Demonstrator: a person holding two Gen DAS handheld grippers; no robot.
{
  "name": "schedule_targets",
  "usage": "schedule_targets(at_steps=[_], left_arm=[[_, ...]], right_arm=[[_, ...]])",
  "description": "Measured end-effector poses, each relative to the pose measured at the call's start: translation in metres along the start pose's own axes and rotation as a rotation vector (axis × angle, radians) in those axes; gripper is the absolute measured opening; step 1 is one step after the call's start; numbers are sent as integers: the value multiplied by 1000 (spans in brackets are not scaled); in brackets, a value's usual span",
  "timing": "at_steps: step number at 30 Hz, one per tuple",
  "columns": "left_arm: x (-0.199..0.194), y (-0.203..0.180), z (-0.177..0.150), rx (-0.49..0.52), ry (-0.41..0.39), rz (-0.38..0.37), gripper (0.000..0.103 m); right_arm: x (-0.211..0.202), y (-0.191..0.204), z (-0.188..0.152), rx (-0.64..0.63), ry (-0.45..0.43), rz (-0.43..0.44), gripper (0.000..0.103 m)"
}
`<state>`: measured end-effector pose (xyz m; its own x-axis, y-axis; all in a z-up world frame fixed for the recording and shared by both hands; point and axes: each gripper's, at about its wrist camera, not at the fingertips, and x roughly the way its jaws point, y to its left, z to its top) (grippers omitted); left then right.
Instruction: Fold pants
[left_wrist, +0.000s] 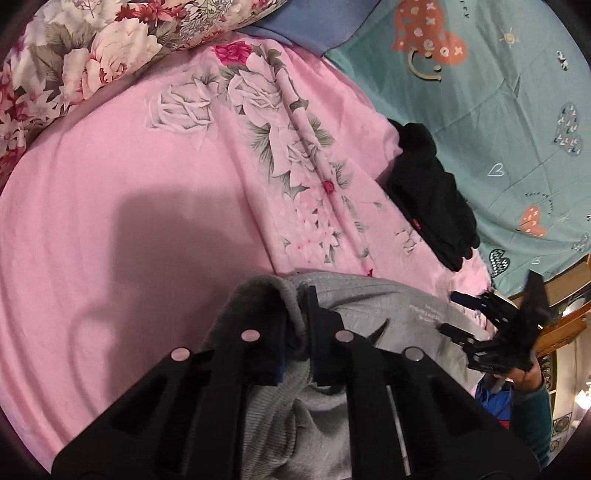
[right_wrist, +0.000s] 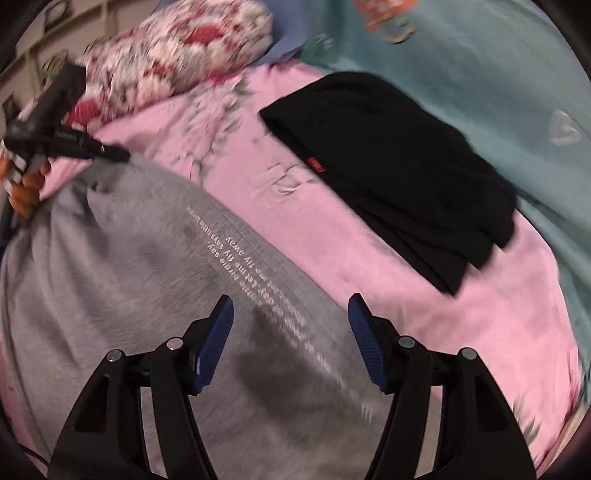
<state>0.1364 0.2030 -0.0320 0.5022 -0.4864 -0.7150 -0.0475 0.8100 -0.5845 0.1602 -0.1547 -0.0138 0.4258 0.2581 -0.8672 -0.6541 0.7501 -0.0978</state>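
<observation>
I am pinching the ribbed hem of the grey sweatpants (right_wrist: 155, 280) in my left gripper (left_wrist: 295, 332) to anchor them on the pink bed sheet (left_wrist: 110, 221), while hovering my right gripper (right_wrist: 290, 332), jaws spread, above the printed leg.

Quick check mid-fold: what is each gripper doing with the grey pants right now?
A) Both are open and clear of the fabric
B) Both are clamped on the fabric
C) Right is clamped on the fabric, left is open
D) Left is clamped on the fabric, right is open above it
D: the left gripper pinches a bunched edge of the grey pants, while the right gripper has its blue pads spread wide with nothing between them.
</observation>
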Motion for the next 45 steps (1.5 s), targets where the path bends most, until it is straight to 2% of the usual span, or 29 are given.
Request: schedule_targets(at_steps=[3,5,6,7,8,9,11,13,14,15,16,19,20,22,24,26,28,30,34,35,38,41,43,44,45], left_arm=[[-6,-7,-3,49,-33,-22,8],[-9,-11,-4,73,-45,-15,8],[-7,-11,-4,73,-43,-6,8],[-4,-10,-3,61,-37,11,8],[1,-6,-1,38,-25,26,9],[5,-2,-1,21,-16,32,9],[11,7,1,-24,2,33,11],[14,11,3,-55,18,5,25],[15,13,5,-82,34,-60,48],[16,12,6,-94,36,-112,67],[16,10,6,-94,33,-127,70],[20,-9,1,-2,16,-34,67],[21,-15,-1,34,5,13,58],[19,-16,-1,51,-3,61,22],[14,-2,7,-27,5,25,6],[6,5,14,-84,-2,-34,4],[-5,-7,14,-53,-34,-44,4],[-24,-30,12,28,-90,-52,4],[-74,-62,1,169,-177,-155,4],[-93,-69,-10,230,-202,-173,4],[-131,-73,-47,373,-235,-166,4],[-155,-54,-95,462,-216,-121,8],[-158,-31,-125,475,-175,-48,21],[-157,-13,-141,455,-154,-3,27],[-157,5,-153,419,-131,14,37]], right_arm=[[28,-5,11,-26,71,70,65],[34,-5,13,-34,83,101,63],[32,-3,15,-41,96,113,58],[29,-1,16,-55,102,101,47],[25,2,17,-77,108,49,28],[21,2,17,-81,115,31,16],[6,6,15,-72,91,22,12],[-7,14,10,-87,66,13,10],[-11,18,7,-86,62,12,10],[-15,22,4,-93,56,8,9],[-16,24,4,-97,52,1,9],[-17,28,0,-104,39,-23,9],[-16,27,0,-95,34,-36,8],[-10,28,0,-82,31,-65,8],[-10,25,0,-75,29,-89,7],[-14,24,2,-65,18,-111,7],[-24,22,4,-54,-4,-130,7],[-44,24,6,-49,-38,-171,7],[-103,38,-2,-27,-140,-261,7],[-119,46,-7,-25,-167,-283,7],[-165,91,-37,-57,-242,-324,7],[-191,152,-85,-96,-275,-263,7],[-186,187,-112,-103,-257,-178,7],[-179,200,-124,-93,-239,-133,7],[-163,219,-142,-81,-198,-51,7]])
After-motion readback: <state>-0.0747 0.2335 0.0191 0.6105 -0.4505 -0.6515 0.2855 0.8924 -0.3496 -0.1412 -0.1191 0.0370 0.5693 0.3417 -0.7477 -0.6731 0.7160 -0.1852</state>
